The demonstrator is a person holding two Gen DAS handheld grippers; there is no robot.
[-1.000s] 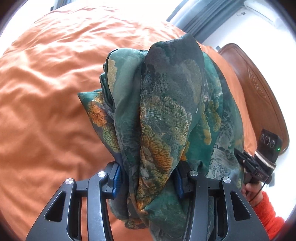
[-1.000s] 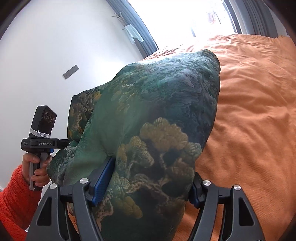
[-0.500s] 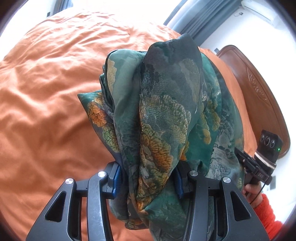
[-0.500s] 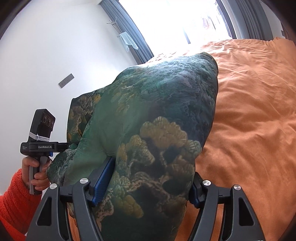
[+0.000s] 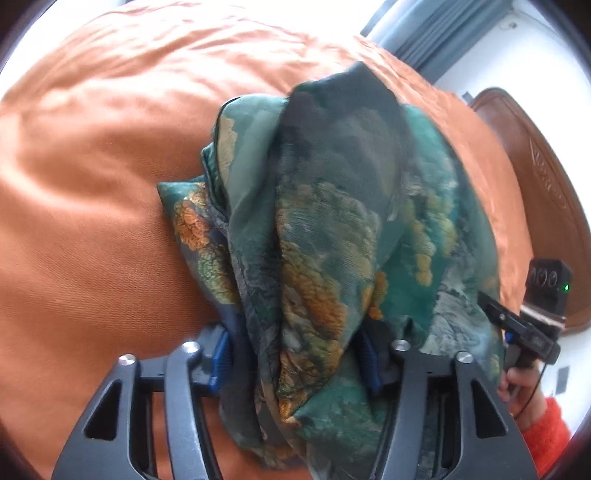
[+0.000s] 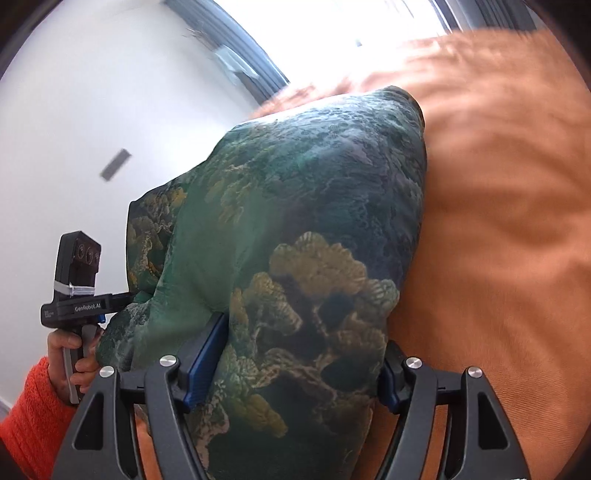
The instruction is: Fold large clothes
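A large green garment with a gold and orange tree pattern (image 5: 332, 221) hangs bunched between both grippers above an orange bedspread (image 5: 92, 166). My left gripper (image 5: 295, 354) is shut on a thick fold of it; the cloth drapes over the fingers and hides their tips. My right gripper (image 6: 291, 358) is shut on another part of the same garment (image 6: 314, 221), which covers its fingertips too. The right gripper also shows at the right of the left wrist view (image 5: 528, 332), and the left gripper at the left of the right wrist view (image 6: 81, 306).
The orange bedspread (image 6: 498, 221) fills the ground below. A brown wooden headboard (image 5: 546, 192) stands at the right. White wall (image 6: 92, 110), grey curtains (image 5: 436, 33) and a bright window lie beyond the bed.
Both views have tilted down toward the bed and are blurred with motion. The garment stays gripped in both grippers and has come lower, closer to the bedspread.
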